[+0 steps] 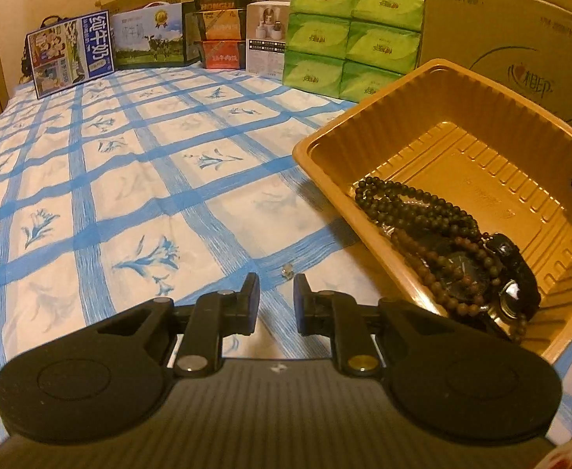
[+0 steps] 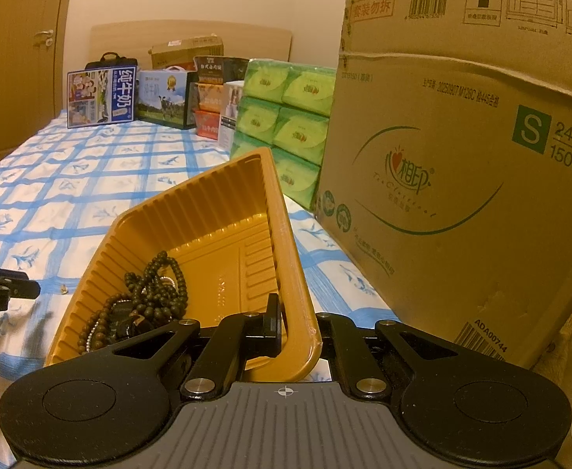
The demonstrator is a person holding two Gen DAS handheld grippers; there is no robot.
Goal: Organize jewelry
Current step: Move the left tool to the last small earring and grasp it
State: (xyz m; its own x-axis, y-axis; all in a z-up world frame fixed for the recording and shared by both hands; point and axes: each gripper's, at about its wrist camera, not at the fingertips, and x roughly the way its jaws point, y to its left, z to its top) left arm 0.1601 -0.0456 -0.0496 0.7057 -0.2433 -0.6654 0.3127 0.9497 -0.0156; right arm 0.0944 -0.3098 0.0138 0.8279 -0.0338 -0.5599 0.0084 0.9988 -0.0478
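Right now the right gripper [image 2: 286,328] is clamped on the near wall of the tray [image 2: 192,211], one finger inside and the other outside, and the tray sits tilted, its far corner raised above the sheet [image 2: 90,179]. Inside it, the jewelry is heaped toward the low corner: green beads [image 1: 399,203], brown beads [image 1: 426,269] and a watch [image 1: 512,289] tangled together. The left gripper [image 1: 276,301] hangs just above the sheet beside the tray, its fingers apart with nothing between them. A small bead [image 1: 287,271] lies loose on the sheet just ahead of those fingertips, near the tray's outer wall. A big carton [image 2: 461,179] stands to the right of the tray, tissue packs [image 1: 348,35] are stacked behind it, and a milk box [image 1: 70,54] leans farther back on the left.
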